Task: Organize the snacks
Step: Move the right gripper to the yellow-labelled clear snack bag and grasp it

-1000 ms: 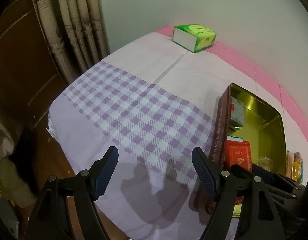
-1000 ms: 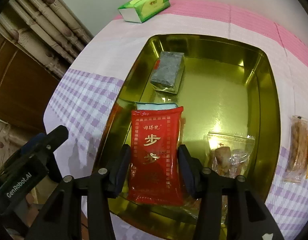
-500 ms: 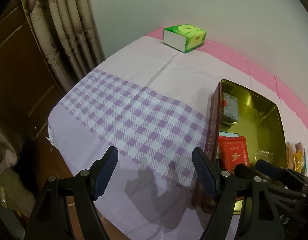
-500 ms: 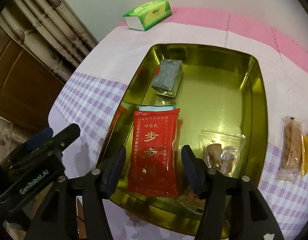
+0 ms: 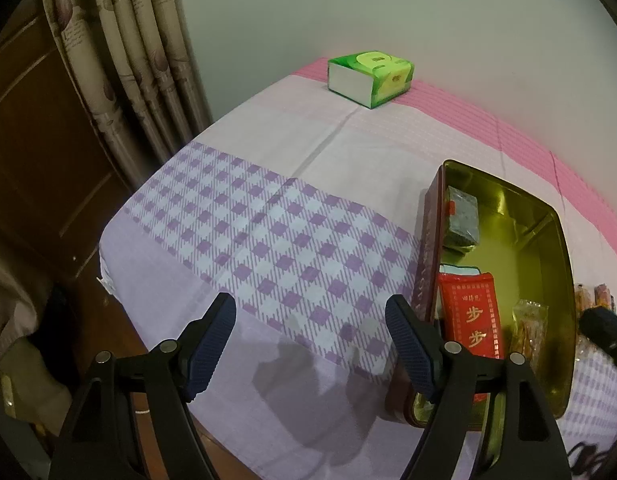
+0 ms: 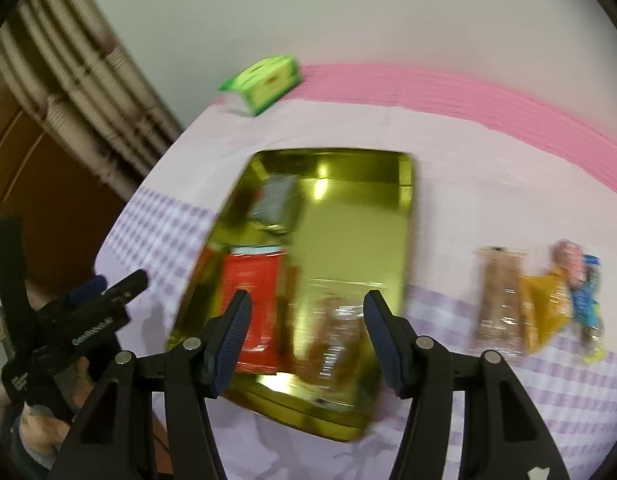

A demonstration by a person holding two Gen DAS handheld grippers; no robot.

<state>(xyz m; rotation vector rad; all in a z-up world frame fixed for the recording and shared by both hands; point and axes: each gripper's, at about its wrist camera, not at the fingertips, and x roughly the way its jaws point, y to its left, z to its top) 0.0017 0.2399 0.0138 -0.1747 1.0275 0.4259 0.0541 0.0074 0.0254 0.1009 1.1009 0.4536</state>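
Purple-checked tablecloth [image 5: 268,240] meets striped curtain [image 5: 140,60] and pale wall [image 5: 388,8].

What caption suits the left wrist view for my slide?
Open left gripper hovers over checked cloth beside gold tin holding snacks.

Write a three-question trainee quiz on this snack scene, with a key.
1. True or false: the red packet lies inside the gold tin.
2. Multiple choice: the green tissue box sits (A) inside the tin, (B) near the wall, apart from the tin, (C) between the left tongs.
3. Fill in: the right tongs are ____ and hold nothing.

Key:
1. True.
2. B.
3. Open.
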